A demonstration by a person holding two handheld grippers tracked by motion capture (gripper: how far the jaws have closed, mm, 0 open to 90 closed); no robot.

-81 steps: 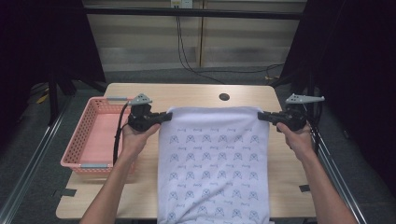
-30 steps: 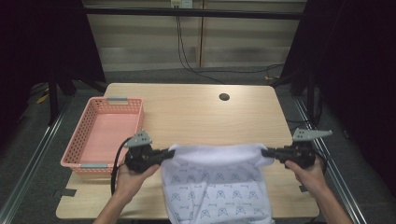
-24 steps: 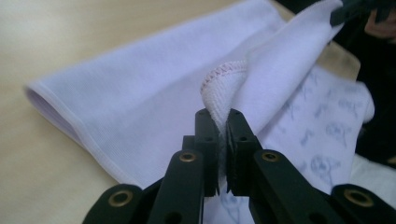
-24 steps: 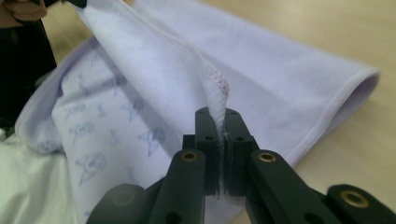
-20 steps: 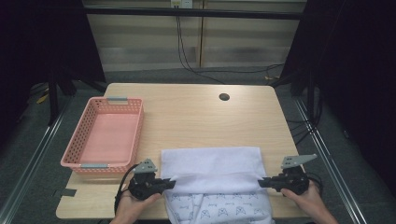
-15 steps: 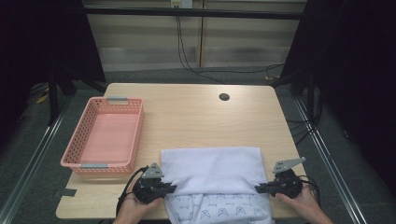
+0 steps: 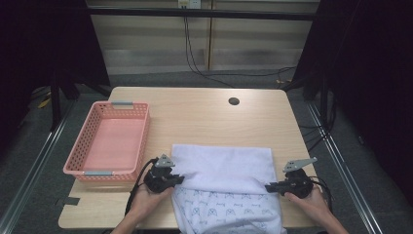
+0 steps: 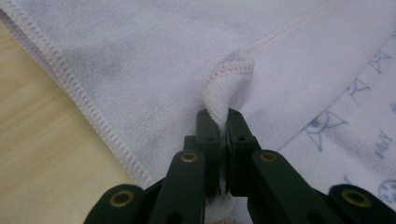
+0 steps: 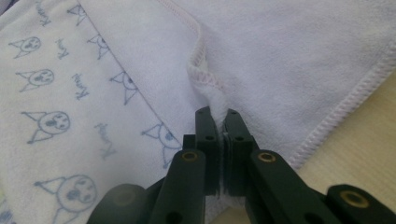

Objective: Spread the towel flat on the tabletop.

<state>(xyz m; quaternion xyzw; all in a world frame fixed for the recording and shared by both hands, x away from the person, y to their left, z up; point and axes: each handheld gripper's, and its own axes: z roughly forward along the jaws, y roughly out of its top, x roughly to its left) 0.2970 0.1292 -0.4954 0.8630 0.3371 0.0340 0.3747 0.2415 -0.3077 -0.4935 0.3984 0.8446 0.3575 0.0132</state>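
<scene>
Both sets of fingers are clamped on the towel [image 7: 221,183]. Left gripper [image 7: 176,180] pinches the stitched hem at the towel's left corner [image 8: 219,100], fabric bunched between the pads. Right gripper [image 7: 271,186] does the same at the right corner, with the hem pinched tight [image 9: 212,100]. The towel lies on the surface [image 7: 195,117] at my near edge: the plain side is folded over on top, and the cat-print side is exposed below the fold, hanging off the front edge. My two grippers sit low at either end of the fold line. The pink basket [image 7: 109,141] is just left of the towel, apart from it.
</scene>
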